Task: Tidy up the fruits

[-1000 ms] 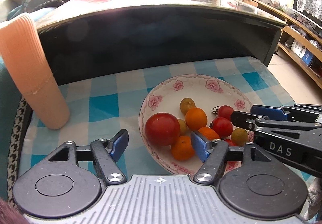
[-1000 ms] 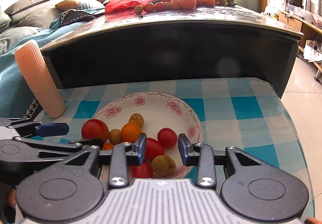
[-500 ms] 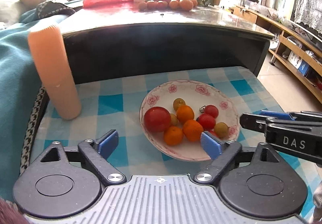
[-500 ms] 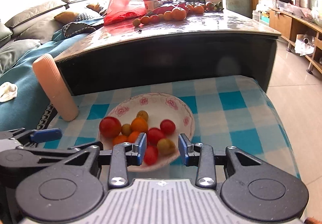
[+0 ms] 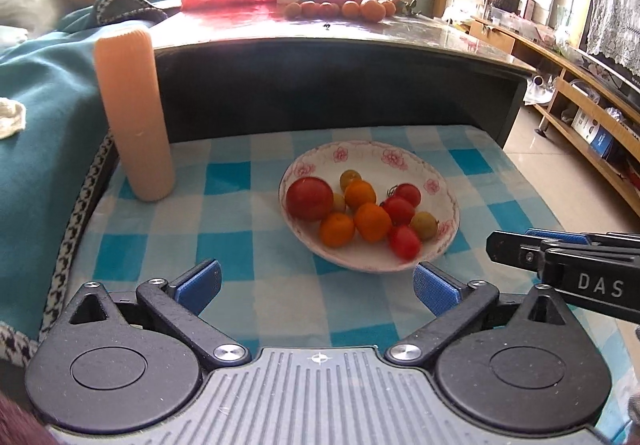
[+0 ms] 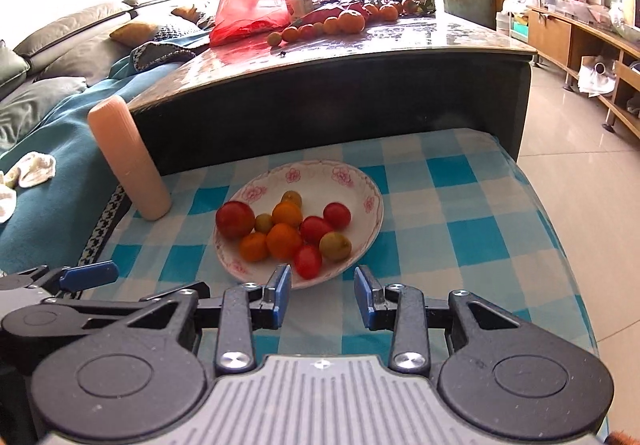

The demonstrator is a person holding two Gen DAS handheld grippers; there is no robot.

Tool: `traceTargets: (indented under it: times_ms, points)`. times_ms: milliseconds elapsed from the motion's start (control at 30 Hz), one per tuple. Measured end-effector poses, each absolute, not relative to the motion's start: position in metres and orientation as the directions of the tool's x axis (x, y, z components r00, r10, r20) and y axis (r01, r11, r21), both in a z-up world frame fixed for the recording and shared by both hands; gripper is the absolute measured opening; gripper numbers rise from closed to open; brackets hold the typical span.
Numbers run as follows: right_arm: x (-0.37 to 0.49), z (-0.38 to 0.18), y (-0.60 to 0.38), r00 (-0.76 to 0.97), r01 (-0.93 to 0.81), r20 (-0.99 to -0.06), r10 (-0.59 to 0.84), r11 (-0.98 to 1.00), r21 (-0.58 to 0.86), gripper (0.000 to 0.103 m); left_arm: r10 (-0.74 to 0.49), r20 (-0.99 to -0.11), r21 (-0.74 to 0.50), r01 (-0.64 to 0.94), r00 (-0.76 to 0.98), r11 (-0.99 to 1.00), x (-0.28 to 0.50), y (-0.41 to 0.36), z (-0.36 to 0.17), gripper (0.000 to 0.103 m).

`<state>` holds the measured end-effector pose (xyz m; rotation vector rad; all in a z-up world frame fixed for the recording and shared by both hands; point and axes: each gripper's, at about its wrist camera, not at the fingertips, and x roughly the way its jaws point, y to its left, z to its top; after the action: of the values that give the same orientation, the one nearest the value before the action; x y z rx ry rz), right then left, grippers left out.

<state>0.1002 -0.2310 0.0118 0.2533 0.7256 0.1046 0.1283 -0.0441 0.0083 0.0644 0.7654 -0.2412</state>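
Note:
A white floral plate sits on the blue checked cloth. It holds a large red tomato, several small oranges, small red tomatoes and yellow-green fruits. My left gripper is open wide, back from the plate's near rim, holding nothing. My right gripper is open too, just short of the near rim, empty. Its fingers show at the right of the left wrist view.
A ribbed peach cylinder stands at the cloth's back left. Behind rises a dark glossy table with more oranges, a red bag and a carton. A teal sofa cover lies left; tiled floor and shelves right.
Both grippers have pulled back and up from the plate, which now looks smaller and farther. The left gripper's jaws have opened wider. The fruit has not moved.

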Motion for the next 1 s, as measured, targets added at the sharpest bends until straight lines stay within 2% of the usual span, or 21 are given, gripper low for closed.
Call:
traceTargets:
  times_ms: [800,1000]
  points:
    - [0.019,0.006,-0.212,0.706,-0.005,-0.677,0.207,0.958,0.287,0.05,-0.177,-0.697,-0.032,0.216,0.695,0.976,0.05,-0.025,0.012,0.103]
    - [0.002,0.008,-0.209,0.705,-0.005,-0.678,0.208,0.958,0.288,0.05,-0.2,-0.71,-0.076,0.209,0.676,0.975,0.037,-0.02,0.01,0.103]
